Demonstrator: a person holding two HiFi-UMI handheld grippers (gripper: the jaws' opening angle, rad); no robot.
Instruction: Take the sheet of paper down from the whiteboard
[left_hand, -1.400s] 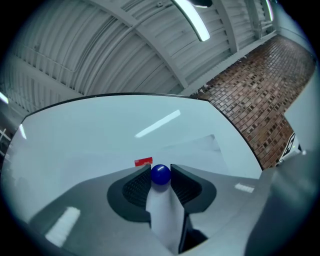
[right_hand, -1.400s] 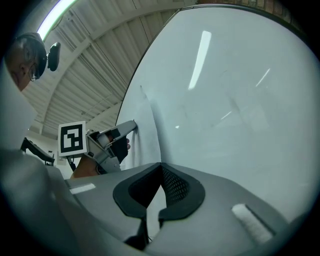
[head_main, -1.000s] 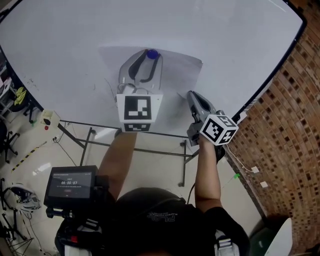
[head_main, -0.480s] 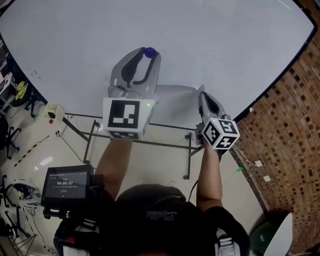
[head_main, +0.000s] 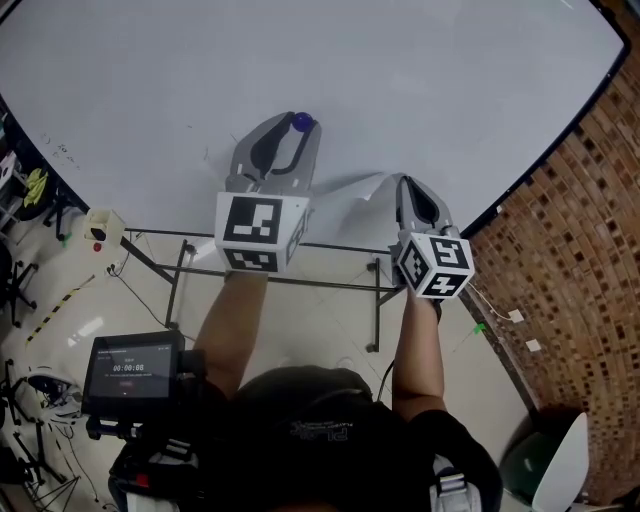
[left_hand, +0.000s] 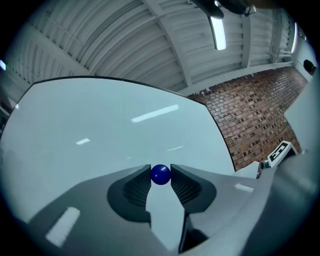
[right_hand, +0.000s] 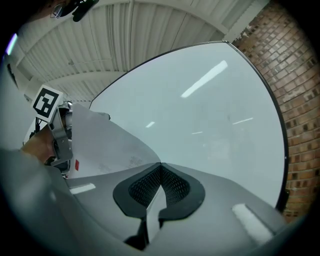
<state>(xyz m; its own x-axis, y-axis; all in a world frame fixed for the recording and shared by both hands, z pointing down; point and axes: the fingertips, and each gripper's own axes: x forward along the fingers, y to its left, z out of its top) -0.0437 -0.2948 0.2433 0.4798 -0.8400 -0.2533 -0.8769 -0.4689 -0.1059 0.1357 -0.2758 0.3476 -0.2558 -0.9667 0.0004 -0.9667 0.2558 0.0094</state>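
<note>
Print on the sheet of paper (right_hand: 107, 145) is too faint to read; the right gripper (right_hand: 160, 166) pinches its corner, the sheet spreading toward the left gripper (left_hand: 160, 171), which clamps a blue ball (left_hand: 160, 175)

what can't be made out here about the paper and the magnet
sheet of paper: head view, much of it hidden behind the left gripper and right gripper.
faint marks on it: right gripper view, too small to read.
whether the blue magnet touches the whiteboard: left gripper view, the ball hides contact.

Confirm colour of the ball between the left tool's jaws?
The ball is glossy dark blue; it shows best in the left gripper view.
</note>
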